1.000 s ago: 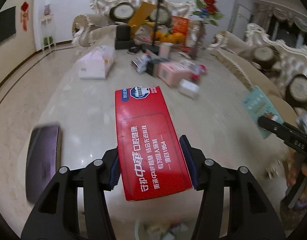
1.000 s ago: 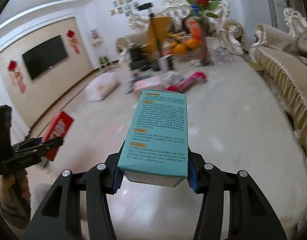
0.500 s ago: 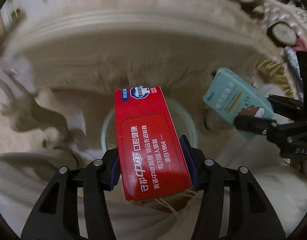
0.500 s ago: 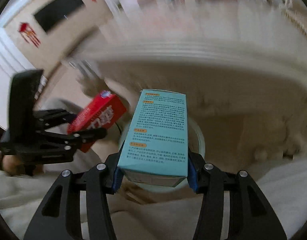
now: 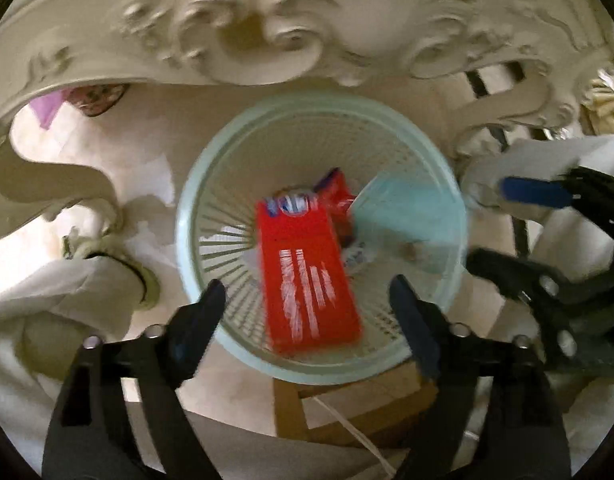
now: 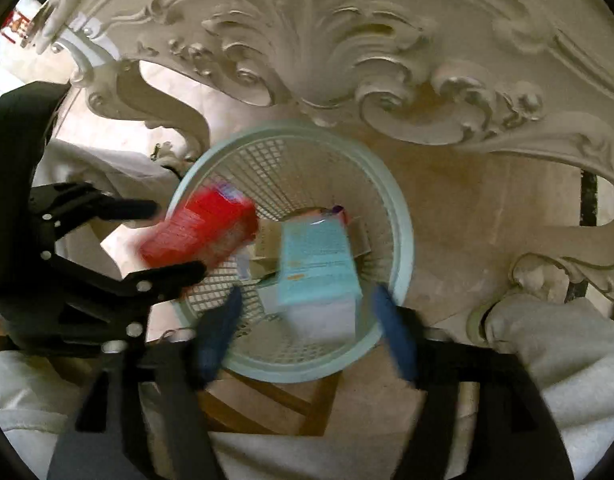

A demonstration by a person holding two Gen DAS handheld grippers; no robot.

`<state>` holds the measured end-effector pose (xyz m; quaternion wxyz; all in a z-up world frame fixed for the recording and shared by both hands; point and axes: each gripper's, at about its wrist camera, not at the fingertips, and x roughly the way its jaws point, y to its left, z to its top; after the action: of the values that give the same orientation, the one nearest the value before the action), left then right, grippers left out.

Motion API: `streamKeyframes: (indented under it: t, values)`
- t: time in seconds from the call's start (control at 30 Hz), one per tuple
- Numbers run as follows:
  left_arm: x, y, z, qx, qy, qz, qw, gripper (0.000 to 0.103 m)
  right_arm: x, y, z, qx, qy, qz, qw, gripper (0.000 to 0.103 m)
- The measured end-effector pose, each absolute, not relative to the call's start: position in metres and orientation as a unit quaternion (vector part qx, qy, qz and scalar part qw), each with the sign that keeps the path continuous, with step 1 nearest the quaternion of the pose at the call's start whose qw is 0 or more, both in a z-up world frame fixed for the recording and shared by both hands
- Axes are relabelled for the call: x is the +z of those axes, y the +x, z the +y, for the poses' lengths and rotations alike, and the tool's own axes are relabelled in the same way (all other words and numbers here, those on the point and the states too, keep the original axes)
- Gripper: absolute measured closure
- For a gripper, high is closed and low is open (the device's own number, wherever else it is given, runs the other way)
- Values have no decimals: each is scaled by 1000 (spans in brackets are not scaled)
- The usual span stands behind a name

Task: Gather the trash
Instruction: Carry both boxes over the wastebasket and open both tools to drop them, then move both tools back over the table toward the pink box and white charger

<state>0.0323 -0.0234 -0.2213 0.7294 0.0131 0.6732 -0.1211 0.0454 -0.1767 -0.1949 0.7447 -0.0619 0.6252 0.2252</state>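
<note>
A pale mint basket [image 5: 447, 184] with a lattice wall is seen; in it, a red box [image 5: 307, 276] printed with white lettering — and a light teal box [image 6: 317, 262]. Cream carved scrollwork [image 6: 319, 44] is shown above.

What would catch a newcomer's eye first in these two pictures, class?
The bright red box, blurred, between the open left gripper fingers over the pale green mesh basket. Beside it, the teal box lies between the open right gripper fingers. Ornate cream carved furniture arches above the basket.
</note>
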Motion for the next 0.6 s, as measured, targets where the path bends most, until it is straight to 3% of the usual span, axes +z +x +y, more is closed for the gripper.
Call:
streamKeyframes:
  t: [0.23,0.37,0.6]
  values:
    - [-203,24,-12,-104,11,633,767,6,-178,37,-203,219,-53,612,758,24]
    - [-178,20,-7,-103,2,603,791,6,-159,26,-208,222,-59,597,769,24]
    - [-90,12,10,-136,-19,529,837,6,-53,15,-223,250,-51,473,843,24]
